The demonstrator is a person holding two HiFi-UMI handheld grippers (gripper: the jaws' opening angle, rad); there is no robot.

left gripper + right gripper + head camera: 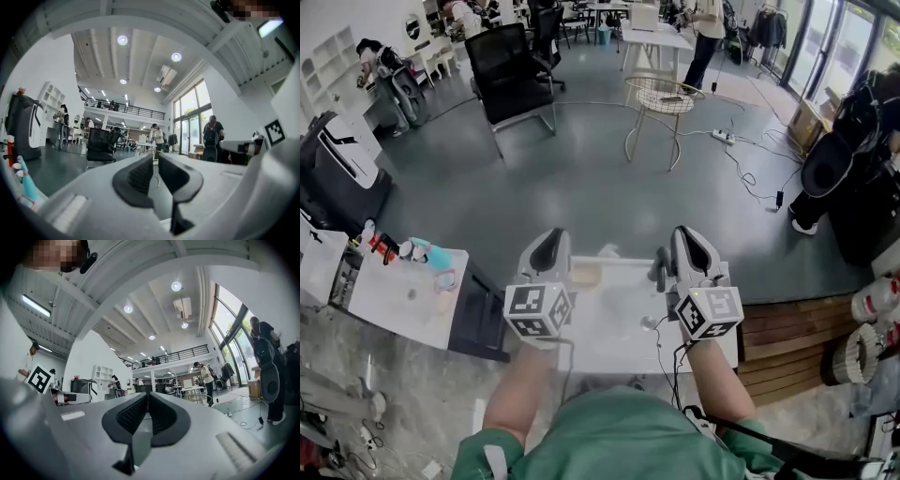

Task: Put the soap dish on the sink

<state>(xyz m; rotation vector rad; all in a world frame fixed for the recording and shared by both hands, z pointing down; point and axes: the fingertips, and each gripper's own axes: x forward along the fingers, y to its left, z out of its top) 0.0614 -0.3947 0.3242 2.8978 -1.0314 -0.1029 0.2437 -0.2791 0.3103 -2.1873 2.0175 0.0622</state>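
- Soap dish (586, 276): small, pale tan, blurred. It lies on the back ledge of the sink (614, 349), untouched by either tool, just right of the left gripper's tip and left of the faucet (661, 269).
- Sink: white, set directly below the person. The dark faucet stands at its rear and the drain (649, 323) shows in the basin.
- Left gripper (547, 247): held over the sink's left edge. In the left gripper view (155, 161) its black pads are drawn together to a thin slit with nothing between them.
- Right gripper (695, 246): held over the sink's right side, beside the faucet. In the right gripper view (147, 400) its pads meet at the tip and hold nothing.
- Side counter (398, 298): white, to the left of the sink, with a teal item (441, 256) among small toiletries.
- Beyond: black office chair (511, 58) and round wire table (664, 97) on grey floor.
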